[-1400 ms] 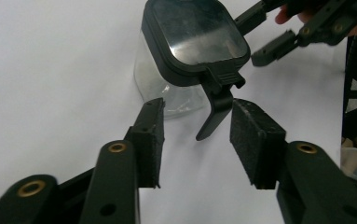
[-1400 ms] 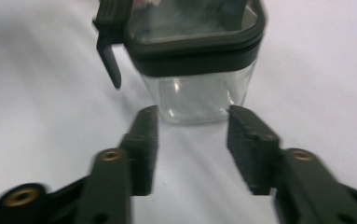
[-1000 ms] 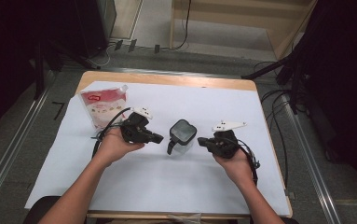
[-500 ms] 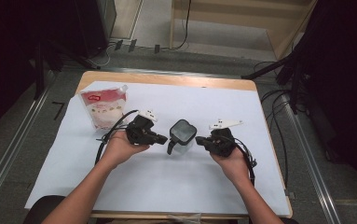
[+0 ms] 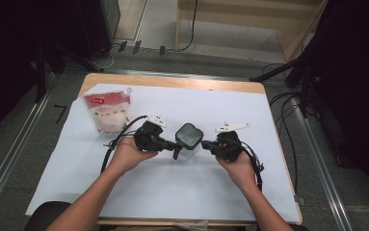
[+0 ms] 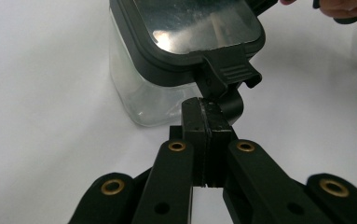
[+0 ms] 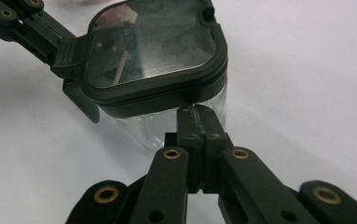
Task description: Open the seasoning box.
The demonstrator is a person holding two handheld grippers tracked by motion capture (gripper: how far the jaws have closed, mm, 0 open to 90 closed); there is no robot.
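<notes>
From above, the left tool (image 5: 168, 143) and the right tool (image 5: 211, 144) flank a clear jar (image 5: 188, 139) with a black lid on the white-covered table (image 5: 220, 187). The jar stands between their tips, and a food pouch (image 5: 108, 111) lies beyond the left tool.

In the left gripper view, the left tool (image 6: 207, 109) is pressed shut with nothing between its jaws, its tip right below the lid's latch (image 6: 227, 70).

In the right gripper view, the right tool (image 7: 196, 114) is likewise closed and empty, its tip against the jar (image 7: 167, 116) just under the lid's rim.
</notes>
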